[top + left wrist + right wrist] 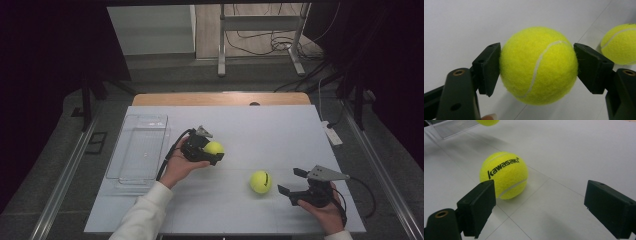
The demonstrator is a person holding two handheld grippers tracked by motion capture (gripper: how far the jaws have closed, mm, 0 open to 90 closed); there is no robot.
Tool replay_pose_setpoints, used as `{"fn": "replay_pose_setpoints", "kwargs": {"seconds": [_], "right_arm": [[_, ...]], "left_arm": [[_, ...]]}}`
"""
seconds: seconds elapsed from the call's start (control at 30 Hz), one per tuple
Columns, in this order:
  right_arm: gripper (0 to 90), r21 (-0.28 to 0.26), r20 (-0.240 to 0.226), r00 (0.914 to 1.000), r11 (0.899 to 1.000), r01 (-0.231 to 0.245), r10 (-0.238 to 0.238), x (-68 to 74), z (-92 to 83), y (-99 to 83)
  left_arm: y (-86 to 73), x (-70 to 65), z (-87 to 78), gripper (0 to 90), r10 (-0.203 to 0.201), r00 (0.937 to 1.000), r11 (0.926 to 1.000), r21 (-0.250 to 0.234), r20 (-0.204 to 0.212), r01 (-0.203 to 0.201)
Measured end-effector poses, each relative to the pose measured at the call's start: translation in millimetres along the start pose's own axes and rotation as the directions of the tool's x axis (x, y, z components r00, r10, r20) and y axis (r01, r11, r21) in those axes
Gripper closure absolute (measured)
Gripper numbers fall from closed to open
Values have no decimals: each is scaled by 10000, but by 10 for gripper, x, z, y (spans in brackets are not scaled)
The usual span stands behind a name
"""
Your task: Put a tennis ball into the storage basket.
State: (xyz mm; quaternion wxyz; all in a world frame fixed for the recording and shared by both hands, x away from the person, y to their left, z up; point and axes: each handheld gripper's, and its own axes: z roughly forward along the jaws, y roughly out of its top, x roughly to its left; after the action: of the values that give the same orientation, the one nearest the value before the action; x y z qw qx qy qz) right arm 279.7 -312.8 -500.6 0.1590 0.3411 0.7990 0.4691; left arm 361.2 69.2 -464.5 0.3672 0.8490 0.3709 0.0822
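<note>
Nearest the lens in the left gripper view, the left claw [537, 67] is clenched on a yellow tennis ball [538, 65], one black pad pressed to each side of it. Being round, this held ball has no long axis; its white seam curves from upper right down to lower left across the face turned to the camera. Its felt is fuzzy, bright yellow-green, and no print shows on that face. Its far side is hidden, and a fingertip is cut off at the bottom edge of that view. From the high view the left claw [216, 150] carries the ball [214, 147] above the white worktop [270, 125], just right of a clear plastic bin [137, 150] that stands at the worktop's left side.

Second tennis ball [503, 175] rests on the worktop, apart from both claws, ahead of the right claw [539, 206], whose jaws stand wide and released with nothing between them. Black lettering reading "kawasaki" runs across its upper face, rising toward the right; a white seam crosses below. In the high view this ball [260, 181] lies left of the right claw [295, 181], near it but not touching. In the right gripper view the held ball is cut off at the top edge, and the bin's corner is only partly in frame
</note>
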Motion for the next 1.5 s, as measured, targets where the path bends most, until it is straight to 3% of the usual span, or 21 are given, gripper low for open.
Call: {"fn": "replay_pose_setpoints", "kwargs": {"seconds": [0.63, 1.03, 1.5], "right_arm": [[112, 72, 53, 10000, 10000, 25, -25, 4, 4, -5], [112, 84, 77, 9999, 9999, 79, -79, -14, 6, -10], [112, 174, 45, 9999, 9997, 160, -161, -27, 26, -14]], "left_arm": [[-81, -76, -259, 269, 297, 9996, 9967, -758, 3, -296], [-130, 34, -426, 269, -31, 10000, 9917, -1288, -81, 20], [-169, 166, -678, 269, -421, 9987, 9808, -1918, -287, 358]]}}
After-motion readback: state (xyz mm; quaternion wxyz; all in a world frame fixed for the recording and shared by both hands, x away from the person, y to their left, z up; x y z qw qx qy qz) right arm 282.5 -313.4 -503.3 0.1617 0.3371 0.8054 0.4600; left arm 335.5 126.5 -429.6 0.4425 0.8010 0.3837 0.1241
